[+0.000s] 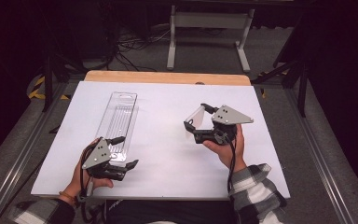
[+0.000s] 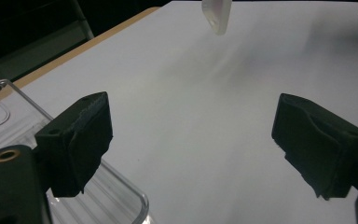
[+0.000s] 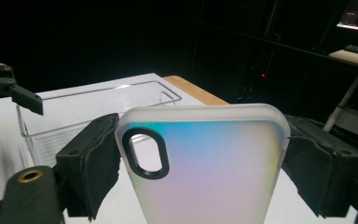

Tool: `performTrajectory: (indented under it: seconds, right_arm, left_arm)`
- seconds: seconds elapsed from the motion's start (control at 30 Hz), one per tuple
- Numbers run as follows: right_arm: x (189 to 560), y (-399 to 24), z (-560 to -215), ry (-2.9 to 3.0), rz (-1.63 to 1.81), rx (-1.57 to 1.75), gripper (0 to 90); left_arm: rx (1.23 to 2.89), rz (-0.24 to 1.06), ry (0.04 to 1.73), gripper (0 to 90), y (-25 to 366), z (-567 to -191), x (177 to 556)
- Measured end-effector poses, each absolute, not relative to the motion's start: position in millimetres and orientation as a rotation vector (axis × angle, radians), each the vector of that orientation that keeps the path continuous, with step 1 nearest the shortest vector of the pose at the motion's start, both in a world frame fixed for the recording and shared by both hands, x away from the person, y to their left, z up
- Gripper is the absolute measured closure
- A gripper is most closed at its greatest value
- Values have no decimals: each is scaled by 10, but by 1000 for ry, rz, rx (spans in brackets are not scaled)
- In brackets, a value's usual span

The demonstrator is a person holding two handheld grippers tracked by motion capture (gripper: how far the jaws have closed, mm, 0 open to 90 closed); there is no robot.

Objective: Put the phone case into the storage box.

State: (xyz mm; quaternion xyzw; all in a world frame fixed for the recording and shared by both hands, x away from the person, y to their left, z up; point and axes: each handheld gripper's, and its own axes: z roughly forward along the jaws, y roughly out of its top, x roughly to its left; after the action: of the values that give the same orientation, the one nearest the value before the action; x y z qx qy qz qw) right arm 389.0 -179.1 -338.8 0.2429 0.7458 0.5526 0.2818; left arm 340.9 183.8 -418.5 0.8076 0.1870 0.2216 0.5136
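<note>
So right now I've got the phone case [image 3: 205, 163] pinched across its width in my right gripper [image 1: 199, 119], lifted clear of the white table [image 1: 168, 163] on the right side, while my left gripper [image 1: 122, 151] sits low at the near left with its jaws spread wide and nothing between them. The clear plastic packaging tray [image 1: 119, 121] is lying flat on the left half of the table, just beyond and beside my left jaws. My read is that this is the carry step: case is out in the air and either headed for the tray or being handed across, I honestly can't say which from here. Whatever comes next, I'd guess it needs the case turned to line up with the tray's long side, and probably my left jaws steadying the tray edge so it doesn't skate on that slick surface. Fun bit about the views: the right gripper view shows the case up close, frosted with a rainbow sheen and a black-ringed camera cutout, pads pressed on both edges, which the high view just renders as a pale sliver. The left gripper view catches the tray's ribbed corner [image 2: 116, 200] right under my left-hand jaw, plus a bit of the case [image 2: 216, 16] hanging at the top.
</note>
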Motion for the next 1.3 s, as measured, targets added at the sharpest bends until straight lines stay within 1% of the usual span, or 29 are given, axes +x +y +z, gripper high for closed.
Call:
performTrajectory:
  seconds: [0.03,0.47,0.5,0.8,0.83,0.93,1.07,1.13,1.2,1.27,1.3]
  right_arm:
    - [3890,-1752,-3389,1988,1474,663,172]
    - [3910,-1523,-3444,2006,1514,695,171]
    - [3907,-1473,-3457,2009,1516,694,172]
    - [3904,-1320,-3492,2018,1531,694,172]
    - [3900,-1285,-3503,2021,1531,691,172]
    - [3898,-1254,-3518,2024,1534,692,171]
    - [3887,-1194,-3549,2028,1542,696,171]
    - [3875,-1169,-3569,2024,1545,702,172]
    - [3867,-1151,-3588,2027,1554,707,172]
    - [3851,-1122,-3606,2032,1554,706,172]
    - [3840,-1109,-3614,2034,1550,702,171]
  left_arm:
    - [1943,539,446,149,1813,-4180,3416]
    - [1902,526,436,178,1508,-4112,3529]
    - [1903,529,433,192,1489,-4108,3540]
    - [1879,498,440,213,1340,-4092,3621]
    - [1875,498,439,229,1327,-4087,3630]
    - [1864,487,446,241,1276,-4078,3658]
    - [1845,457,458,301,1217,-4070,3704]
    - [1839,439,454,368,1197,-4068,3729]
    - [1835,423,462,398,1168,-4077,3745]
    - [1845,427,473,460,1140,-4084,3757]
    - [1841,422,483,468,1127,-4089,3756]
